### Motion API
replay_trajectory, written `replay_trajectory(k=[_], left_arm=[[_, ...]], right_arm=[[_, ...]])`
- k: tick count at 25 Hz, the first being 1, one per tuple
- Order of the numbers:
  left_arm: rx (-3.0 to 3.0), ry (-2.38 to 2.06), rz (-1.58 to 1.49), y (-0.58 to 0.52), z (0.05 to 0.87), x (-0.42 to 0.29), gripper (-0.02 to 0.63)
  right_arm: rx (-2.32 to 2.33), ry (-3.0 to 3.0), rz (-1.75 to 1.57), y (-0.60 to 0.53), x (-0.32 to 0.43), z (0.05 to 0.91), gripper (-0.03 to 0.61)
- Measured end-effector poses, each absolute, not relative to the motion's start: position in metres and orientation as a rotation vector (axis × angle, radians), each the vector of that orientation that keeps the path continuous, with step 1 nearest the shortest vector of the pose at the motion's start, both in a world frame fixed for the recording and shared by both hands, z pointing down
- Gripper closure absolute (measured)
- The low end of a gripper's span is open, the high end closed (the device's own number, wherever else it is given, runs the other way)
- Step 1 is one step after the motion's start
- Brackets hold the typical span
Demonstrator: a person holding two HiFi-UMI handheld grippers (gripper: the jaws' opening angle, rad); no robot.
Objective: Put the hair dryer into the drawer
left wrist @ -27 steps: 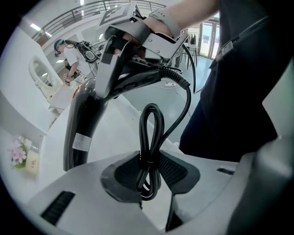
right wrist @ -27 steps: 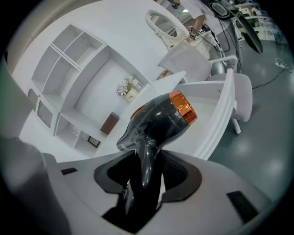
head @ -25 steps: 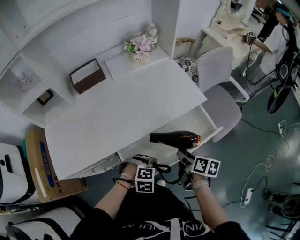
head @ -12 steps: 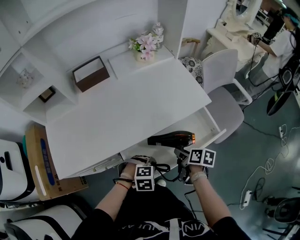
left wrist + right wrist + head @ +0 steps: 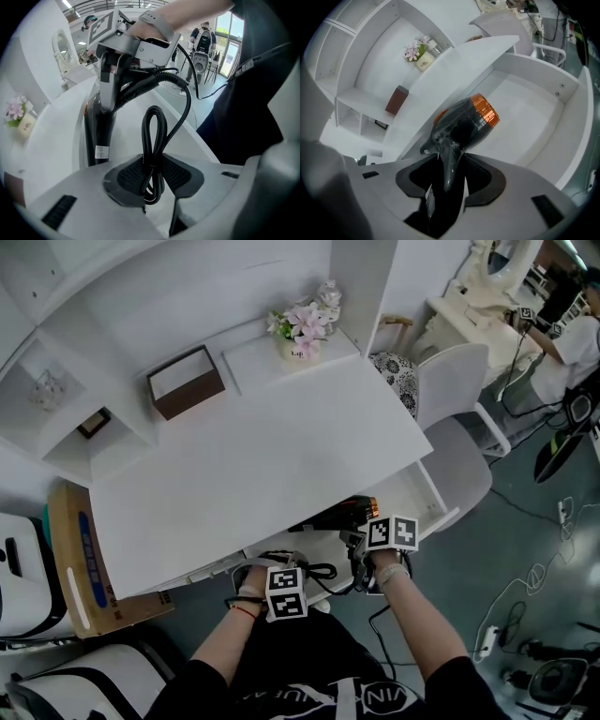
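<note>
Presently the hair dryer [image 5: 465,123] is clamped by its handle in the right gripper [image 5: 449,180], over the open drawer [image 5: 534,108] (half under the desk [image 5: 459,65]). Its looped cord [image 5: 154,140] is pinched in the left gripper [image 5: 152,176]. A stiff, probably light body is judged; the floppy cord warrants that 2nd hold.

A person in a black top, with a grey gripper in each hand.

The black top [image 5: 323,682] has short sleeves and white print that is cut off, so it can't be read. The left gripper [image 5: 152,176] and the right gripper [image 5: 449,180] are pale grey with dark ribbed pads [image 5: 126,176]. Each carries a white cube with black square markers: the left cube [image 5: 286,592] and the right cube [image 5: 392,532]. A thin wrist band [image 5: 246,609], maybe red, is on the left arm.
</note>
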State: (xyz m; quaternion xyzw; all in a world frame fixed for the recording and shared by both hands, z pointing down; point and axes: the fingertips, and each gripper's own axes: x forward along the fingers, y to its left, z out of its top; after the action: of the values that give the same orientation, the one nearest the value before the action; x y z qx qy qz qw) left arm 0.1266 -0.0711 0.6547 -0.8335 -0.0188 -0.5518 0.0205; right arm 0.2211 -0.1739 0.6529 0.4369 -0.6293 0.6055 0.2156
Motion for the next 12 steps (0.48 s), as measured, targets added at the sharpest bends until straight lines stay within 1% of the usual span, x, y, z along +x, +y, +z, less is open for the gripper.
replay_trajectory(k=[12], left_arm=[[-2.608,0.075,-1.776,-0.095,0.672,0.116,0.491]], right_arm=[[1.159,-1.76,1.623,-0.201,0.206,0.672,0.403]])
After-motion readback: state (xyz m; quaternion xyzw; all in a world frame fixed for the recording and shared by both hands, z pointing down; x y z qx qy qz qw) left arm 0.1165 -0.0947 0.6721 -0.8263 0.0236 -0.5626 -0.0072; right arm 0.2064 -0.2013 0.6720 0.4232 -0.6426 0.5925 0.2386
